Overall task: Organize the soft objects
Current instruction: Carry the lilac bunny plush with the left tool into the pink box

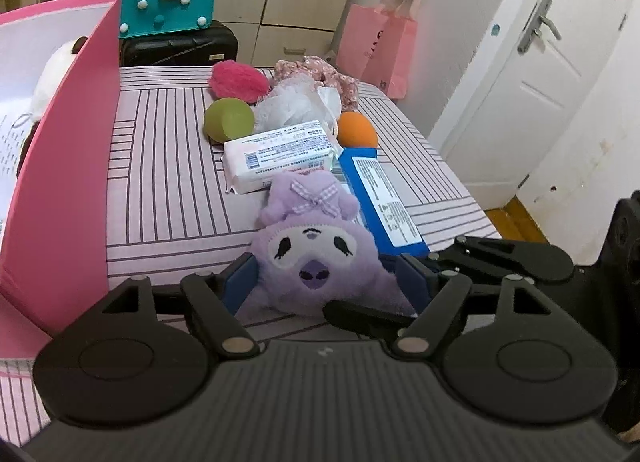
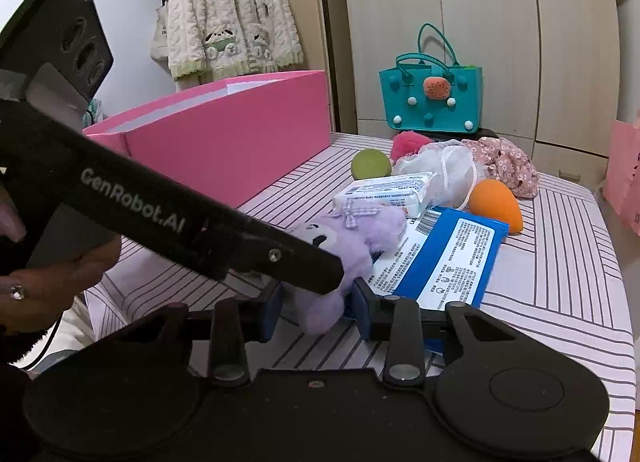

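A purple plush toy (image 1: 308,258) with a checked bow lies face up on the striped bed cover. Its head sits between the blue pads of my left gripper (image 1: 326,282), whose jaws stand open around it. My right gripper (image 2: 318,314) comes in from the right and is shut on the toy's lower body (image 2: 324,310). One black finger (image 1: 360,312) of the right gripper crosses under the toy in the left wrist view. A pink box (image 1: 68,182) stands open at the left with a white plush (image 1: 52,74) inside.
Behind the toy lie a blue packet (image 2: 448,258), a white tissue pack (image 1: 276,154), a green ball (image 1: 228,120), an orange sponge (image 2: 496,204), a pink fluffy ball (image 1: 240,80), white mesh and floral cloth. A teal bag (image 2: 430,98) stands beyond the bed. A hand (image 2: 48,278) holds the left gripper.
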A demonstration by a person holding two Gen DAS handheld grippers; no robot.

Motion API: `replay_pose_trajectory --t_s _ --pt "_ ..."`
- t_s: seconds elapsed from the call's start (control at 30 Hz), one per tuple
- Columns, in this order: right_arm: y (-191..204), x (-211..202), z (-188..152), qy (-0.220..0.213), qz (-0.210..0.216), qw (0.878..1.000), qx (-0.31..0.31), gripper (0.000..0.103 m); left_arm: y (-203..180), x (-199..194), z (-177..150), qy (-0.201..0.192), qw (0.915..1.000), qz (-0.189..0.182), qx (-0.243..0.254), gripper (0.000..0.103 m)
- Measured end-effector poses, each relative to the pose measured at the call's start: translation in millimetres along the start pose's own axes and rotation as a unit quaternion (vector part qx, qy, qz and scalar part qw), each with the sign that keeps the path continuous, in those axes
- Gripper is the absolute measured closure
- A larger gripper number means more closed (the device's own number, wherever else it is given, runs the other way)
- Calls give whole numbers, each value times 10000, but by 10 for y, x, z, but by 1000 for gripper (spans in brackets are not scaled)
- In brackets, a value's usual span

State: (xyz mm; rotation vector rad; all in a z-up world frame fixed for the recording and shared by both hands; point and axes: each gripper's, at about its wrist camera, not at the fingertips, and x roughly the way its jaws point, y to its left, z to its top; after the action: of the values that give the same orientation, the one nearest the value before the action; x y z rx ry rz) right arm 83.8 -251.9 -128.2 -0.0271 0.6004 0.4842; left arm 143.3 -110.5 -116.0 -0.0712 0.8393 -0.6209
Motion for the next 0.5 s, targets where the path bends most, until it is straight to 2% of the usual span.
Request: replay_pose_trajectory --t_s 0.2,0.33,0.4,0.5 --pt "-27 -11 -2 20 65 10000 -42 63 57 79 4 10 9998 -99 -143 21" --pt "-36 -8 -6 38 94 9999 2 64 114 152 -13 81 9992 -180 -333 29" --pt "-24 -12 -4 62 88 9999 10 64 86 140 -28 71 9996 -114 -250 32" --pt "-83 -35 64 151 318 9983 464 63 47 105 -45 63 9999 -44 -119 33"
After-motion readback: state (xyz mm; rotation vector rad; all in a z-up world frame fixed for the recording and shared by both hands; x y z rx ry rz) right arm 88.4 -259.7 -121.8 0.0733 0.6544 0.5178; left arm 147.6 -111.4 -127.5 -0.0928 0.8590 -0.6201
